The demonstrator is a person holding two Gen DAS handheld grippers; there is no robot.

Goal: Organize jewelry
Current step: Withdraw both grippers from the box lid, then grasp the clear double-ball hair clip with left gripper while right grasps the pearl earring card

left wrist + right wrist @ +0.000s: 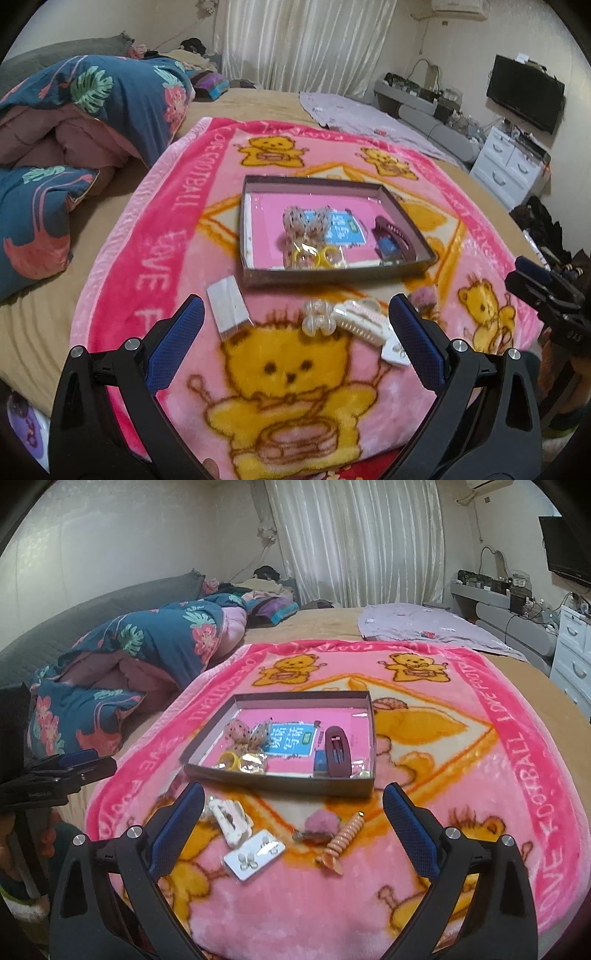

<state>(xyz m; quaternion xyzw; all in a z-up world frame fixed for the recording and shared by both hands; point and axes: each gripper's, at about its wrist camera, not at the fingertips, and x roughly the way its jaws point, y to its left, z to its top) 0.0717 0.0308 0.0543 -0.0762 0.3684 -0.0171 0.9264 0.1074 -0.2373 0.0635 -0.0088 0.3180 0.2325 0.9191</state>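
A shallow brown box [255, 282] [280, 781] lies on a pink bear blanket and holds a bow, yellow rings, a blue card and a maroon clip [337, 751]. In front of it lie a white hair claw [364, 319] [229, 819], a clear bead piece [318, 317], a white card [227, 308], an earring card [255, 853], a pink pompom clip [320, 825] and a peach spiral clip [341, 843]. My left gripper [295, 332] is open and empty above the claw. My right gripper [293, 819] is open and empty above the loose items.
The pink blanket [162, 229] lies on a tan bed. A folded blue floral quilt [85, 122] sits at the left. A lilac cloth [424, 627] lies at the back right. White drawers [506, 166] and a TV stand past the bed's right edge.
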